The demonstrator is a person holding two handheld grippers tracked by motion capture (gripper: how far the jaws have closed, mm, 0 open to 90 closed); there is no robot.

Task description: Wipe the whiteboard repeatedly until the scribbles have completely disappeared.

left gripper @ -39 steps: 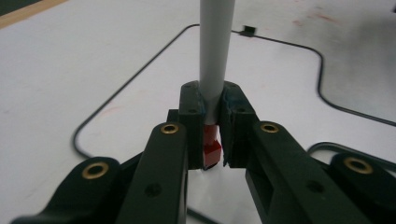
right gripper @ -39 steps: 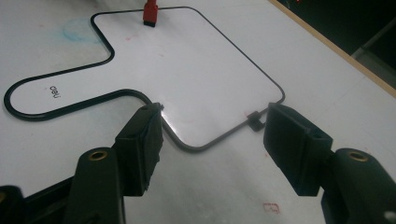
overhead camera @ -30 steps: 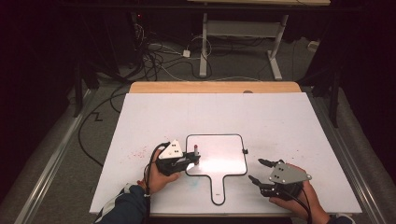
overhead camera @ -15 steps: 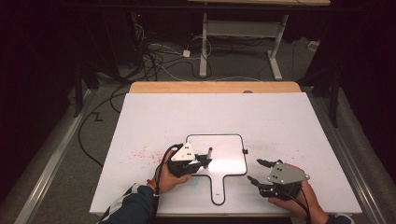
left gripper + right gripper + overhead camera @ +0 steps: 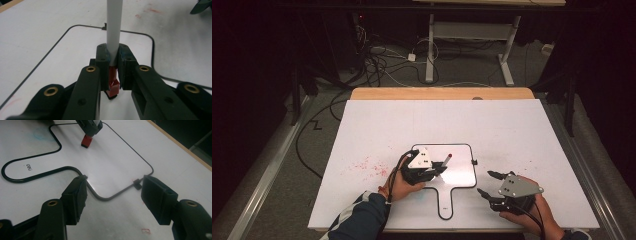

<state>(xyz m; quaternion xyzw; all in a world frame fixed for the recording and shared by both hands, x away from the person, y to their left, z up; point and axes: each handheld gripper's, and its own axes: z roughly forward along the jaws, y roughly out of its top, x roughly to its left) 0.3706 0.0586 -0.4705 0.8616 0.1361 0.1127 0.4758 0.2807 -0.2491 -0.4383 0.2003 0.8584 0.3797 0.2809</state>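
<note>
A marker pen (image 5: pixel 114 30) with a pale grey barrel and a red end is clamped between the jaws of the left hand-held gripper (image 5: pixel 438 169). In the left gripper view the barrel rises straight up between the two pads, and the red end (image 5: pixel 113 85) pokes out below them toward the board. In the high view the pen (image 5: pixel 445 161) slants up and to the right from the jaws, over the left half of a small handheld whiteboard (image 5: pixel 460 167).

That whiteboard is white with a thin black rim, rounded corners and a short handle (image 5: pixel 445 204) pointing toward the person. It lies flat on the bench (image 5: pixel 512 125), on the near half of its white top. The right gripper view shows the board's near corner (image 5: pixel 105 198) and a small black clip (image 5: pixel 136 183) on its edge.

The right hand-held gripper (image 5: pixel 488 183) rests just right of the board's handle with its jaws standing apart and nothing between them. Faint red smudges (image 5: pixel 367 167) mark the bench left of the board. A wooden strip (image 5: pixel 442 93) runs along the bench's far edge, and cables (image 5: pixel 382 62) lie on the floor beyond it.
</note>
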